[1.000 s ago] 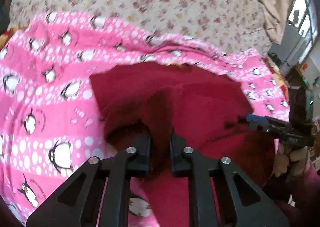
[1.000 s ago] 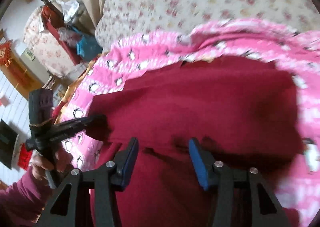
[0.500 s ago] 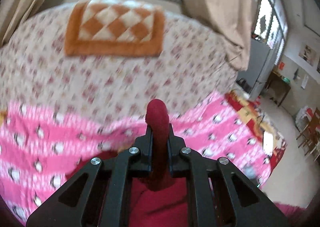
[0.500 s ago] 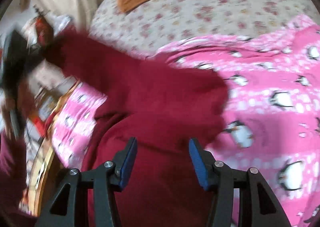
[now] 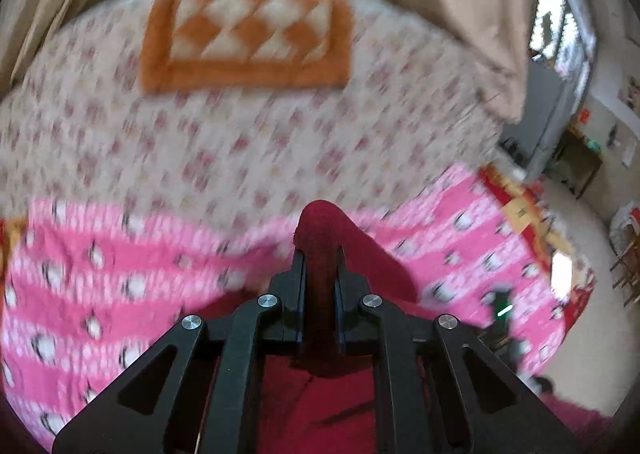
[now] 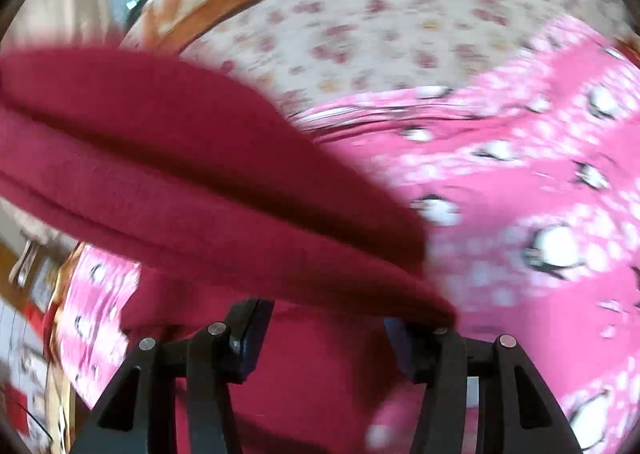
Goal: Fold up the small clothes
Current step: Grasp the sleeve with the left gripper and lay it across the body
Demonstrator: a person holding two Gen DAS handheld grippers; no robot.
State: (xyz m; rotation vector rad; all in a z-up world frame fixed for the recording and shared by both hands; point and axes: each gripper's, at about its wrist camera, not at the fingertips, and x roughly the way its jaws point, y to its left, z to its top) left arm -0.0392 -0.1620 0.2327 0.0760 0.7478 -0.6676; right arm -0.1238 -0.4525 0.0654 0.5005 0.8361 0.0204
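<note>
Above the pink penguin blanket (image 5: 120, 294) on the bed, a dark red garment (image 6: 180, 174) is held lifted, pinched in the clamped left gripper (image 5: 320, 266), while the right gripper (image 6: 324, 330) is kept apart and empty; no fold is yet completed.

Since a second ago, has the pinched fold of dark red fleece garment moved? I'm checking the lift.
Yes. The left gripper has raised the dark red fleece garment off the pink penguin blanket, up toward the orange checked cushion.
</note>
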